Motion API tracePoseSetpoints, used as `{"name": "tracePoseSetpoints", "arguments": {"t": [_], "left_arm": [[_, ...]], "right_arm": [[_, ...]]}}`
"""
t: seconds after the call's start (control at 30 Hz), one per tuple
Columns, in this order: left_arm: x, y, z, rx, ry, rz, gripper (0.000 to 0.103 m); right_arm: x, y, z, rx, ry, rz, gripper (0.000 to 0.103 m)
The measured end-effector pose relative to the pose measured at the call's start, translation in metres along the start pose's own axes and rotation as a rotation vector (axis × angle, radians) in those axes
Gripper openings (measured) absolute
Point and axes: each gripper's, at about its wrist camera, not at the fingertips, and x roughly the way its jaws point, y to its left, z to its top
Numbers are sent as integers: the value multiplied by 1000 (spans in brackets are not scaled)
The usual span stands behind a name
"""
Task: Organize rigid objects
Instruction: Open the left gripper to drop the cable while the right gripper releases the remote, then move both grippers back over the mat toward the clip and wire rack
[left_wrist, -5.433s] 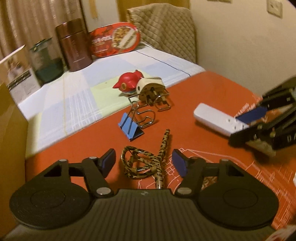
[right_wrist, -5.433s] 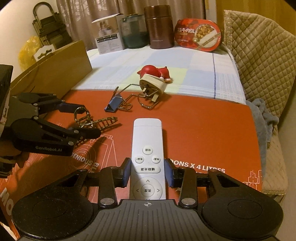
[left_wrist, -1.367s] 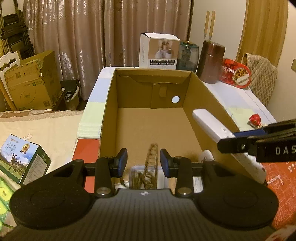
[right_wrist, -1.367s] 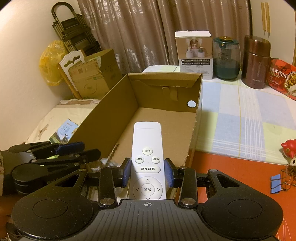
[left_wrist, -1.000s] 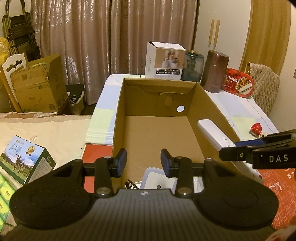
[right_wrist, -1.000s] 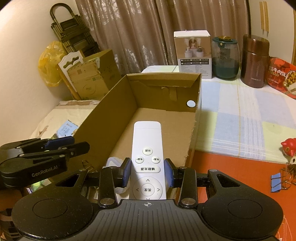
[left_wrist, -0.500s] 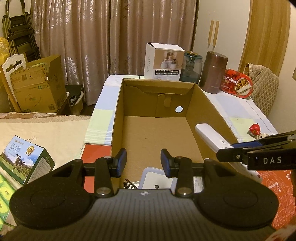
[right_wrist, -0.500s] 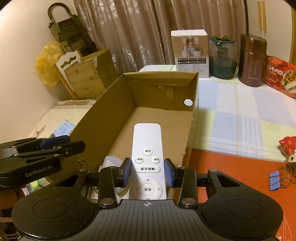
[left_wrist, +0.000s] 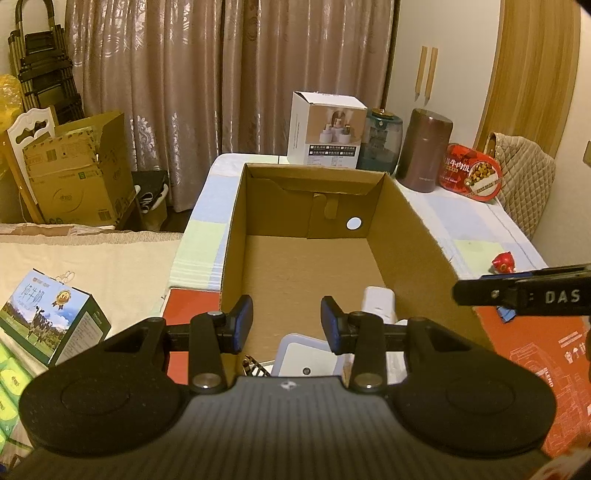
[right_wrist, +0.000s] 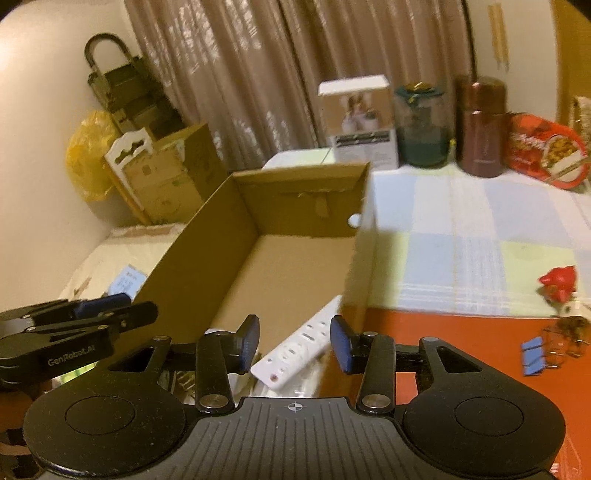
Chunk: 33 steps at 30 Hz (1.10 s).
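An open cardboard box (left_wrist: 406, 210) (right_wrist: 207, 266) lies in front of both grippers. The white remote (right_wrist: 299, 347) (left_wrist: 378, 304) lies tilted in the box's near end, leaning toward the right wall. My right gripper (right_wrist: 293, 343) hovers just above it; its jaws are opening and the pads stand clear of the remote. My left gripper (left_wrist: 286, 325) is open with nothing between its fingers, over the near end of the box. Below it are a white lidded case (left_wrist: 306, 354) and the tip of a leopard-print strap (left_wrist: 255, 369).
On the red mat (right_wrist: 443, 343) to the right lie a blue binder clip (right_wrist: 532, 356) and a red figurine (right_wrist: 559, 284). A white carton (left_wrist: 327, 133), a green jar, a brown canister (left_wrist: 424, 151) and a red tin stand behind the box. A milk carton (left_wrist: 48, 314) sits at the left.
The right gripper's jaws have parted and let go of the remote, which has dropped and tipped sideways into the box. The right gripper has drawn back slightly. The left gripper has stayed put.
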Motion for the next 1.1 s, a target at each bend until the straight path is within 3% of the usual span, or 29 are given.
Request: {"name": "tracePoseSetpoints", "arguments": {"t": [0.37, 0.83, 1.03, 1.1], "left_arm": [[-38, -32, 0, -29, -38, -38, 38], [-71, -109, -11, -6, -27, -106, 48], [-77, -141, -14, 17, -31, -149, 59], [-77, -151, -15, 28, -33, -159, 68]], "right_arm": [[-73, -40, -17, 89, -97, -57, 47], [-161, -93, -52, 107, -193, -213, 51], [-198, -127, -61, 171, -238, -272, 54], [-207, -142, -65, 194, -239, -297, 57]]}}
